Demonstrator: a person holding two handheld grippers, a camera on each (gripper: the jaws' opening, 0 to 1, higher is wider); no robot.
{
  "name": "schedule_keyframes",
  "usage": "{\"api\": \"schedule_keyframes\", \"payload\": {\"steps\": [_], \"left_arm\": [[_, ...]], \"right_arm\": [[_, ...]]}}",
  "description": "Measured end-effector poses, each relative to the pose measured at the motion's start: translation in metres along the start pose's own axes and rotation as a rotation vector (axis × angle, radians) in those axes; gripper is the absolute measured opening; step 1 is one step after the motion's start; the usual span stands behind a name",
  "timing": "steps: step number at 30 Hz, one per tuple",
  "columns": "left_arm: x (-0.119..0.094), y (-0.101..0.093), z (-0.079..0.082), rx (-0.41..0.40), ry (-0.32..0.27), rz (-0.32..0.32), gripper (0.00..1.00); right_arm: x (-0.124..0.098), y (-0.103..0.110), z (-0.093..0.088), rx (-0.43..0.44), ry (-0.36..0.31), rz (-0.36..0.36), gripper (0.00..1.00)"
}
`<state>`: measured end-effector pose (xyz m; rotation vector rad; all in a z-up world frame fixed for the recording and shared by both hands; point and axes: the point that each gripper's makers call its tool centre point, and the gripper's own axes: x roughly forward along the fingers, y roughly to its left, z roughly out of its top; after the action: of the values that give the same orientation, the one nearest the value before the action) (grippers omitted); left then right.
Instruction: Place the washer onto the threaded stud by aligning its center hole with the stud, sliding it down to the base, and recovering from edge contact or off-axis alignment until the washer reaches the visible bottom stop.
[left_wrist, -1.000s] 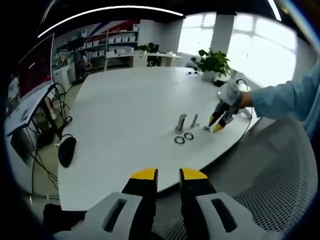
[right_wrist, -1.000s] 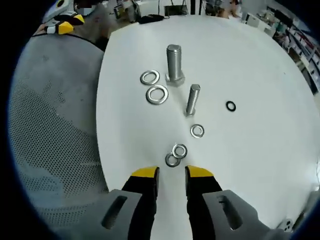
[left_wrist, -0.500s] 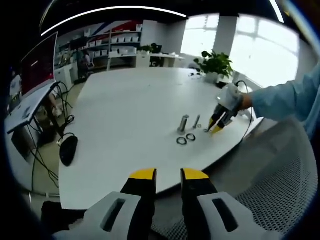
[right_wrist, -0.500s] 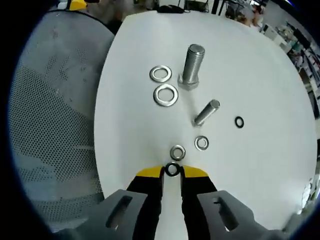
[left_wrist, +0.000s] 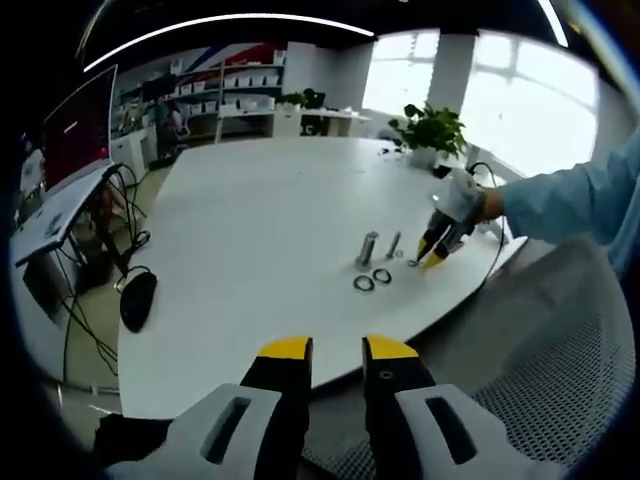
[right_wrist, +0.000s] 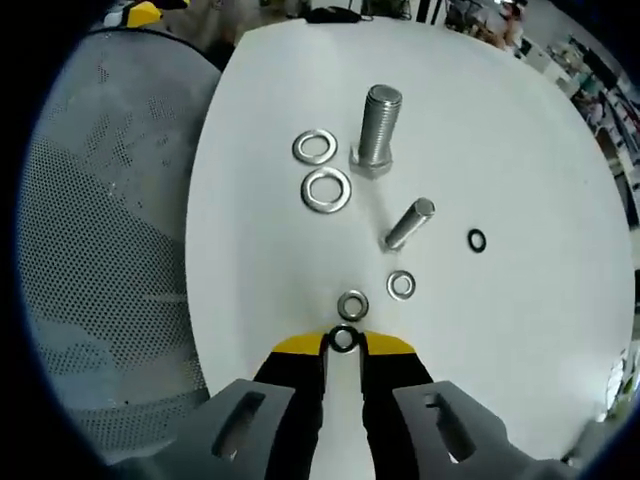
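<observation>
While right gripper (right_wrist: 343, 343) pinches a washer (right_wrist: 344, 339) (small), left gripper (left_wrist: 336, 350) narrow, large stud (right_wrist: 377, 127) upright.

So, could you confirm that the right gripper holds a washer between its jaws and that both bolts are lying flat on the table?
Not quite: the right gripper does hold a washer, but both bolts stand on their heads on the table, the large bolt upright and the small bolt looking tilted. The right gripper view shows it.
</observation>
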<state>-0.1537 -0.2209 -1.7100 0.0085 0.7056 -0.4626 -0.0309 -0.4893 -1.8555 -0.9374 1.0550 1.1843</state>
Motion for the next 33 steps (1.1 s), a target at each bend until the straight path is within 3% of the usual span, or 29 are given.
{"api": "schedule_keyframes", "payload": {"steps": [33], "left_arm": [[-0.0004,0.0010,-0.0001,-0.001,0.001,0.004,0.18]], "right_arm": [[-0.0005,0.0007,0.0000,0.009,0.041,-0.039,0.15]]}}
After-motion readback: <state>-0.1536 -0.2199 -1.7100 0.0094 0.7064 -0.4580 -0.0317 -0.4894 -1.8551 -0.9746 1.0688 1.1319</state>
